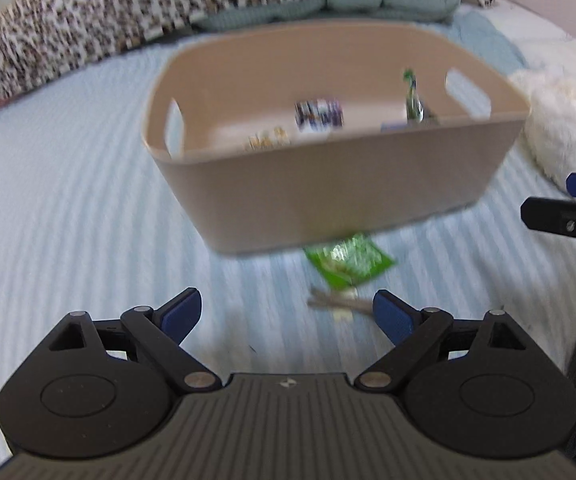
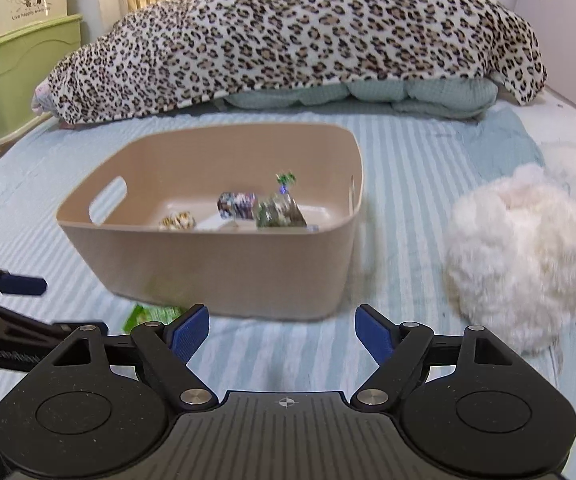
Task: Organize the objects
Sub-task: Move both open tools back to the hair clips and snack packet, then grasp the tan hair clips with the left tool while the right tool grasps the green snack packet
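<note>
A beige plastic bin with handle slots stands on the striped bed. Inside lie a purple packet, a small tan patterned item and a green-dark packet. A green packet lies on the bed against the bin's near wall, with a small tan stick-like item just before it. My left gripper is open and empty, just short of these. My right gripper is open and empty before the bin.
A fluffy white cushion lies right of the bin. A leopard-print blanket over teal bedding fills the back. A green cabinet stands off the bed's left side. The other gripper shows at each view's edge.
</note>
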`<state>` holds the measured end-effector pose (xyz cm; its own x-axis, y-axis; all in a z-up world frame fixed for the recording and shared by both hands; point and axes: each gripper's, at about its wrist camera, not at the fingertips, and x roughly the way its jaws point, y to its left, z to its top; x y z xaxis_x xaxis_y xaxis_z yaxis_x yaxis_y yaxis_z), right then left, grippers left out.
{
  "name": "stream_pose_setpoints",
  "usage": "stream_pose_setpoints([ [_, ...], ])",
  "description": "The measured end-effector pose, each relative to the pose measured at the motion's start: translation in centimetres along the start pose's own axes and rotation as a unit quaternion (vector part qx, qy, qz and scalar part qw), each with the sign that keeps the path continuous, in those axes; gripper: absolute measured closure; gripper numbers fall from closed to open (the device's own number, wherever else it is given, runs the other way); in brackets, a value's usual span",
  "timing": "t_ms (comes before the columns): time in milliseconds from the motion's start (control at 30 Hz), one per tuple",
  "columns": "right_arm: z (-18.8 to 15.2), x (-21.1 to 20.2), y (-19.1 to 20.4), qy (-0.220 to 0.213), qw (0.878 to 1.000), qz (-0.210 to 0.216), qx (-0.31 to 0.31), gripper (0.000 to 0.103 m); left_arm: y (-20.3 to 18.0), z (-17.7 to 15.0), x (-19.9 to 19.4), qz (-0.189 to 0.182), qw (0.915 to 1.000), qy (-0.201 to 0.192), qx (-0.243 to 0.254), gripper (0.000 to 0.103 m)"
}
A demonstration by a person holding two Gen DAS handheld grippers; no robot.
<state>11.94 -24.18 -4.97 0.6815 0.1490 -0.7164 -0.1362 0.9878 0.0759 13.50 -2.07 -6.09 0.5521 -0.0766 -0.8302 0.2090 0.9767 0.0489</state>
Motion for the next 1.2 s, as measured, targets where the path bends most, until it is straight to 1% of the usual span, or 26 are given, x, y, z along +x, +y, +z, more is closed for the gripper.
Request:
stream_pose_setpoints([
  [167,-1.1,1.1,-0.3,0.017,1.0,-0.002,0.01,0.022,-0.5,-1.1,2.0,-0.025,0.9996,0.008,-0.011,0.01],
  [267,-1.6,1.8,-0.4,0.026,1.0,0.0,0.014,0.022,-0.9,-1.2,2.9,-0.016,0.9998,0.002,-0.012,0.01],
  [367,-1.9,2.5,-0.3,0.033,0.999,0.002,0.017,0.022,-1.0,-1.0,3.7,-0.021,0.9996,0.004,-0.02,0.01],
  [433,-2.2,3.0,-0.1,0.037,0.999,0.004,0.018,0.022,-0.9,-0.9,4.2,-0.018,0.9996,0.007,-0.021,0.01],
  [500,-2.3,3.5,0.2,0.042,0.999,0.008,0.017,0.022,-0.7,-1.0,4.6,-0.015,0.9995,0.007,-0.026,0.01],
  [567,-2.4,4.0,0.6,0.047,0.999,0.014,0.013,0.022,-0.2,-1.2,4.7,-0.022,0.9991,0.006,-0.036,0.01],
  [633,-2.4,4.5,1.1,0.052,0.998,0.018,0.008,0.022,0.4,-1.4,4.7,-0.021,0.999,0.004,-0.039,0.01],
  [767,-2.3,5.6,2.2,0.06,0.998,0.028,0.0,0.022,1.7,-1.8,4.6,-0.01,0.9992,-0.004,-0.038,0.01],
  [833,-2.3,6.1,2.8,0.063,0.997,0.033,-0.005,0.022,2.5,-1.9,4.8,-0.011,0.9993,-0.006,-0.036,0.01],
  [1000,-2.2,7.4,4.1,0.072,0.996,0.043,-0.021,0.022,4.2,-1.8,5.0,-0.002,0.9997,-0.012,-0.021,0.01],
  [1133,-2.0,8.3,5.4,0.076,0.995,0.05,-0.036,0.022,5.1,-1.5,5.3,-0.014,0.9998,-0.009,-0.014,0.009],
  [1200,-1.9,8.8,6.2,0.075,0.995,0.051,-0.048,0.022,5.3,-1.5,5.4,-0.011,0.9999,-0.01,-0.001,0.006],
])
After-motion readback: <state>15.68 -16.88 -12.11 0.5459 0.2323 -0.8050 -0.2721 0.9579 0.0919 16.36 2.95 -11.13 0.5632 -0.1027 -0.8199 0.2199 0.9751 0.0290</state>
